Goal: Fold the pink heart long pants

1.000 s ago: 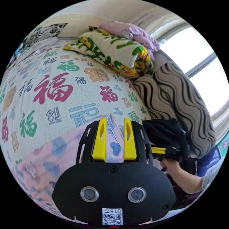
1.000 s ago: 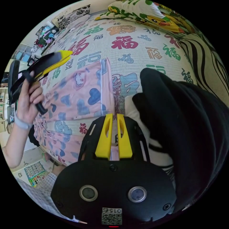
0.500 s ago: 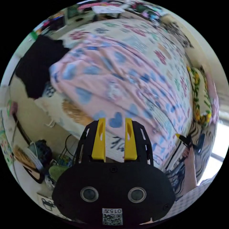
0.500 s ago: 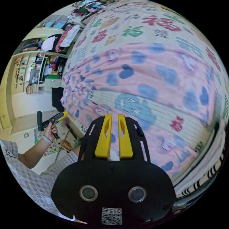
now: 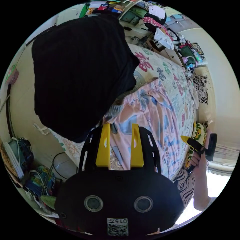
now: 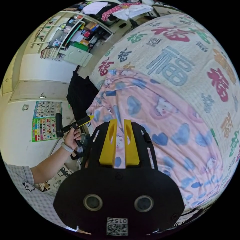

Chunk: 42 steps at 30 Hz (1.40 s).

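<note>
The pink pants (image 5: 155, 117) with blue hearts lie spread along the printed bed cover (image 5: 160, 67). My left gripper (image 5: 120, 126) hovers open over the end of the pants beside a big black garment (image 5: 80, 70), nothing between its jaws. Further along the pants, a hand holds my right gripper (image 5: 185, 138), its tip closed to a point. In the right gripper view the pants (image 6: 160, 117) stretch across the bed under my right gripper (image 6: 119, 121), whose jaws stand nearly together and hold nothing. There the left gripper (image 6: 88, 118) sits at the bed's edge.
The black garment (image 6: 80, 95) hangs over the bed's end. A duck-print pillow (image 5: 200, 130) lies at the far end. Cables and clutter (image 5: 32, 170) lie on the floor beside the bed. Crowded shelves (image 6: 67, 37) and a wall poster (image 6: 45, 120) stand beyond.
Both hands have moved from the pillow end of the bed to the end by the black garment, and both views swung round. Jaw spacing looks unchanged on each gripper.
</note>
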Tool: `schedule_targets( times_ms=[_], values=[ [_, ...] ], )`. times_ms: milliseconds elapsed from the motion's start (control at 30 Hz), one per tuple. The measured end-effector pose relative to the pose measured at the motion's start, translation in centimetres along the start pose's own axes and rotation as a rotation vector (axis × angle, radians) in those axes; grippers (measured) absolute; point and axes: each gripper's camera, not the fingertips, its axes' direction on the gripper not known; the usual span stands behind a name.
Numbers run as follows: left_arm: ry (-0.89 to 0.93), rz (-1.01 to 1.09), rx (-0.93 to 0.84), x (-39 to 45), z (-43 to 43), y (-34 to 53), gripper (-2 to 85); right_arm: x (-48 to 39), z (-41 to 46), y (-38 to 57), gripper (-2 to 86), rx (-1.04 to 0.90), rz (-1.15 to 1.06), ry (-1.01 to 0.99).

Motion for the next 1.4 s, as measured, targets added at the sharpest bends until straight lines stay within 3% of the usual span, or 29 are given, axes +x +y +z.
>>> schedule_targets(
  times_ms=[133, 233, 400, 500, 633, 867, 1233, 1400],
  values=[
    [-0.012, 0.025, -0.026, -3.4, -1.3, -0.9, 1.3, -0.2, 6.4, -2.0, 4.6, -0.221, 0.052, 0.171],
    [0.022, 0.019, -0.043, -5.6, -2.3, -1.5, 0.7, 1.0, 6.7, -1.6, 3.9, -0.200, 0.173, 0.121],
    [0.081, 0.068, -0.033, -7.0, -4.7, -2.5, 5.9, 1.5, 1.6, 4.9, 5.1, 0.027, 0.242, -0.018],
    [0.069, 0.068, -0.015, -8.4, -6.7, -2.8, 8.4, 3.1, -1.3, 13.5, 5.3, 0.119, 0.379, -0.072],
    [0.060, 0.020, -0.009, -10.9, -8.1, -3.4, 8.6, 5.8, -3.8, 28.8, 5.1, 0.262, 0.696, -0.062],
    [0.071, 0.014, -0.017, -10.7, -6.2, -5.9, 7.3, 8.3, -3.2, 49.3, 4.8, 0.320, 1.223, -0.081],
    [-0.128, 0.137, -0.084, -7.6, -8.6, -9.0, -0.2, 12.9, -3.7, 65.1, 5.7, 0.544, 1.531, -0.085],
    [-0.185, 0.199, -0.093, -5.6, -9.7, -9.7, -0.3, 15.2, -2.3, 69.5, 7.0, 0.664, 1.629, -0.265]
  ],
)
